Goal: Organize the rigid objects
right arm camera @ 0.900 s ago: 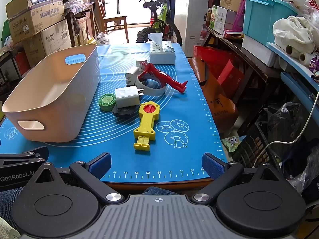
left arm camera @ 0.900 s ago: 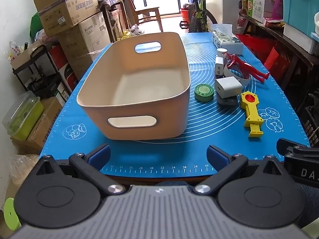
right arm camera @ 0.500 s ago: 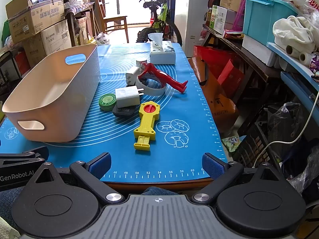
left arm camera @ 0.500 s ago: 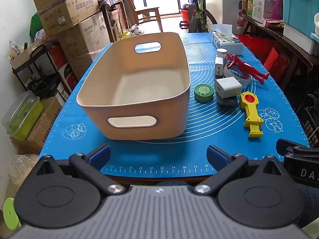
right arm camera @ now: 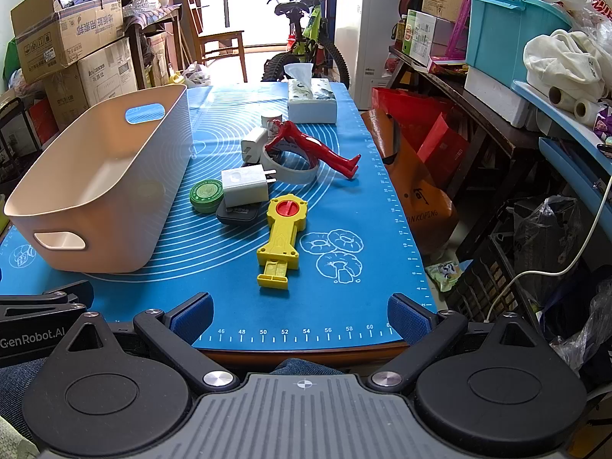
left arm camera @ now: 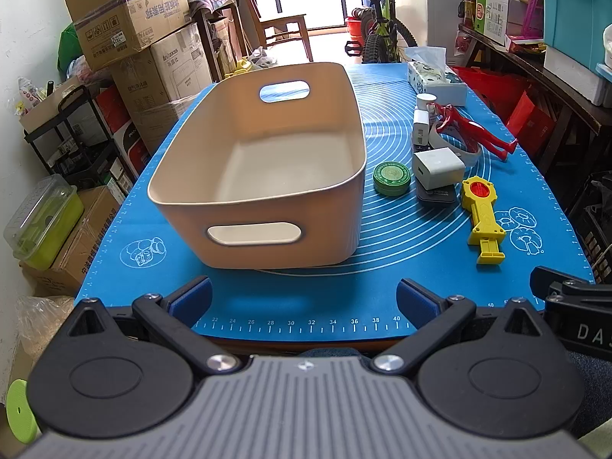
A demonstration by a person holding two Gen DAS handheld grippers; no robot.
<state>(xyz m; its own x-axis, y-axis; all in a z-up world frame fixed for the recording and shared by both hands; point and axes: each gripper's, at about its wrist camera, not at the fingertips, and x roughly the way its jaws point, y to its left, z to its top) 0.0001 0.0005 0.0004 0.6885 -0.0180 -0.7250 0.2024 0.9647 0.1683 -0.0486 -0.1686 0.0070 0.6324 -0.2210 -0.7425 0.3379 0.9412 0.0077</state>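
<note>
An empty beige bin [left arm camera: 355, 176] [right arm camera: 126, 176] stands on the blue mat. To its right lie a green round tin [left arm camera: 392, 178] [right arm camera: 206, 195], a white charger cube [left arm camera: 438, 166] [right arm camera: 244, 185] on a black flat device [right arm camera: 237, 215], a yellow toy [left arm camera: 482, 218] [right arm camera: 283, 237], a red figure [left arm camera: 470, 128] [right arm camera: 317, 149] across a white ring [right arm camera: 294, 170], and a second white charger [left arm camera: 420, 130] [right arm camera: 252, 145]. My left gripper [left arm camera: 304, 302] and right gripper [right arm camera: 298, 311] are both open and empty at the mat's near edge.
A tissue box [right arm camera: 311, 101] [left arm camera: 436, 80] and a small white jar [left arm camera: 425, 100] sit at the far end of the mat [left arm camera: 267, 298]. Stacked cardboard boxes [left arm camera: 141, 38] stand to the left, shelves with a teal bin [right arm camera: 508, 34] to the right, a bicycle [right arm camera: 306, 38] behind.
</note>
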